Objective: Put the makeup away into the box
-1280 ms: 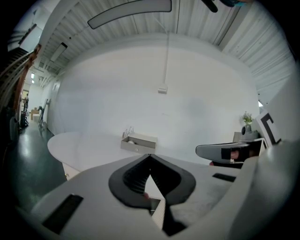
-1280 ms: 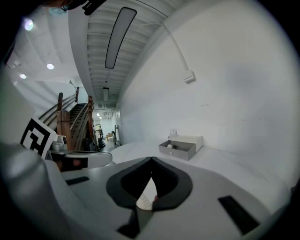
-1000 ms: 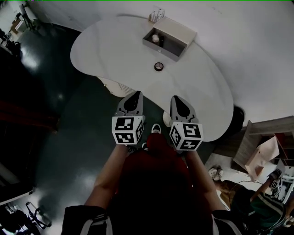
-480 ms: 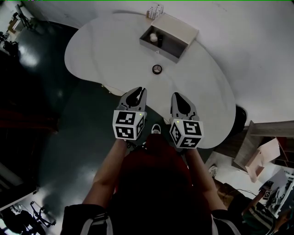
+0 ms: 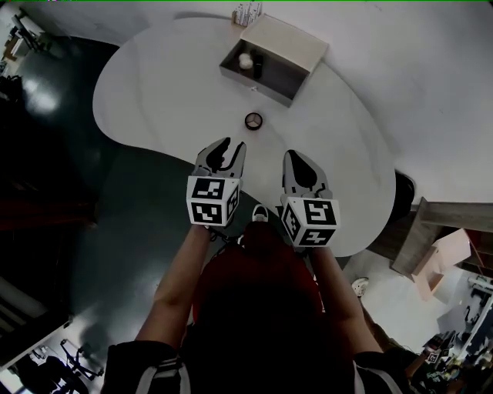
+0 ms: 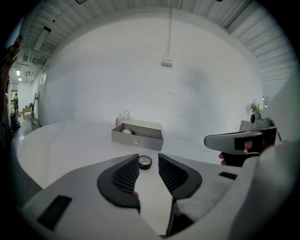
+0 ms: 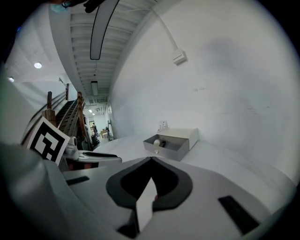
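A small round black compact (image 5: pixel 253 121) lies on the white table (image 5: pixel 154 85), just beyond my left gripper (image 5: pixel 229 146). Through the left gripper view the compact (image 6: pixel 145 162) shows past the gap between the tips. The left jaws have just been opening and stand open with nothing between them. The grey box (image 5: pixel 291 48) stands open further back, with a white ball (image 5: pixel 245 61) and a dark item inside. My right gripper (image 5: pixel 296 157) hovers over the table's near edge, shut and empty, its tips meeting (image 7: pixel 151 159) and aimed at the box (image 7: pixel 171 142).
Small bottles (image 5: pixel 248 13) stand behind the box by the white wall. The table's curved near edge runs under both grippers, with dark floor (image 5: pixel 69 192) to the left. Wooden furniture (image 5: pixel 443 246) stands at the right.
Both grippers have moved forward over the table's edge, closer to the compact. The left jaws have gone from shut to open.
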The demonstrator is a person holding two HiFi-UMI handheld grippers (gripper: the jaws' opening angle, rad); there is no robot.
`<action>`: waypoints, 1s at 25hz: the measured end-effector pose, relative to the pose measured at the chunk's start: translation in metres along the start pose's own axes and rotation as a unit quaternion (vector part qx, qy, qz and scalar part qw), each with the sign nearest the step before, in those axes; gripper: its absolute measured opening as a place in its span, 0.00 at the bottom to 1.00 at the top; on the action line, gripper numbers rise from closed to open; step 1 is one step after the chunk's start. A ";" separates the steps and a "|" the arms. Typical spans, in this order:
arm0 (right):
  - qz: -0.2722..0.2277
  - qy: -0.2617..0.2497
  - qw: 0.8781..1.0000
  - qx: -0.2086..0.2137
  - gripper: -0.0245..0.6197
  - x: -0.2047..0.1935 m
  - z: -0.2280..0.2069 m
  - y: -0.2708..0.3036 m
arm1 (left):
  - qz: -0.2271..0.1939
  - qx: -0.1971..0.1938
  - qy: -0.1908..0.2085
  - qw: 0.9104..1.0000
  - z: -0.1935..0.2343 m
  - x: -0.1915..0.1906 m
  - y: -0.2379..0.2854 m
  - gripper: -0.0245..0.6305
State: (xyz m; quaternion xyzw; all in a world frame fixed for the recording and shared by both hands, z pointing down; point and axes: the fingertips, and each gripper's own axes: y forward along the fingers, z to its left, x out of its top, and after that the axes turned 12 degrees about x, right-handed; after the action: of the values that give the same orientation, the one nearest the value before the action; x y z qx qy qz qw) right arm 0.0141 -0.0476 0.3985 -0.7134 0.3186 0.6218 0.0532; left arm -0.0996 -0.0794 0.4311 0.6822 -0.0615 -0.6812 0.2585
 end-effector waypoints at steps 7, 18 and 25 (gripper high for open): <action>0.010 0.005 1.000 0.000 0.06 0.000 -0.018 0.014 | 0.027 -0.003 0.005 1.000 -0.004 -0.006 0.032 0.30; 0.027 0.012 1.000 0.003 0.06 -0.005 -0.041 0.035 | 0.072 0.010 0.060 0.996 -0.006 -0.023 0.075 0.38; 0.037 0.022 0.999 0.002 0.06 -0.010 -0.052 0.044 | 0.097 0.012 0.086 0.991 -0.011 -0.032 0.094 0.43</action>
State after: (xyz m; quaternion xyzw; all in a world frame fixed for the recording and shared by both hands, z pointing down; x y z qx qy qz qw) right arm 0.0350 -0.1025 0.4334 -0.7147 0.3467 0.6069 0.0244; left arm -0.0660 -0.1432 0.5000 0.7325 -0.1129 -0.5907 0.3191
